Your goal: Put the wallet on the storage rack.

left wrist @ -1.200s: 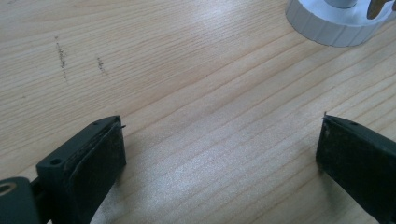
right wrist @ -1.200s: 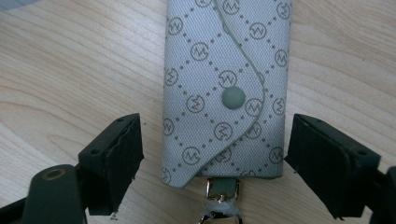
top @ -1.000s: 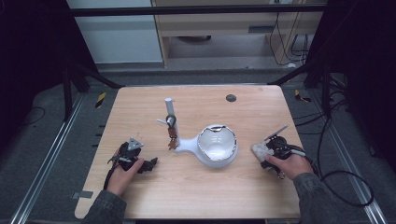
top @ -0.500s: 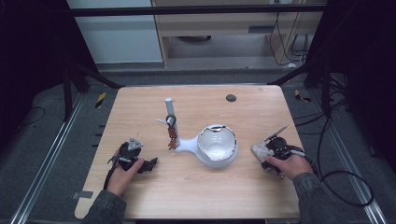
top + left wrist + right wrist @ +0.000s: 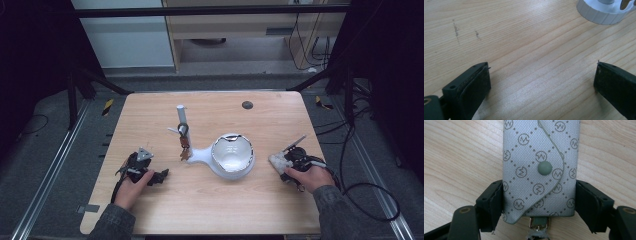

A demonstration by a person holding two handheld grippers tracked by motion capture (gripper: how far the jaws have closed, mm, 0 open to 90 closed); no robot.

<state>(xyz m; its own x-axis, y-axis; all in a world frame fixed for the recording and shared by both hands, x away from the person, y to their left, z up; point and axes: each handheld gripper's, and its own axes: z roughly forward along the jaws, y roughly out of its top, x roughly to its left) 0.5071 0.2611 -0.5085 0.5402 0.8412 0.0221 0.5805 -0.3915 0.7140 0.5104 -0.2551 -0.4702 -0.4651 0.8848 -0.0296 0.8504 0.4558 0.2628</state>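
Between the right gripper (image 5: 539, 202) jaws, just closing, lies a grey key pouch (image 5: 540, 167), pads pressing both long sides; its long axis runs straight ahead, metal clasp (image 5: 538, 223) rearward. Left gripper (image 5: 541, 82) jaws stand wide apart over the table (image 5: 524, 37).

Your high view has the bench (image 5: 210, 200) evenly lit from above, while the surroundings beyond its edges fall into near-black. In the left gripper view, a soft glare streaks the wood grain between the jaws. The right gripper view is sharp, with short shadows under the jaws.
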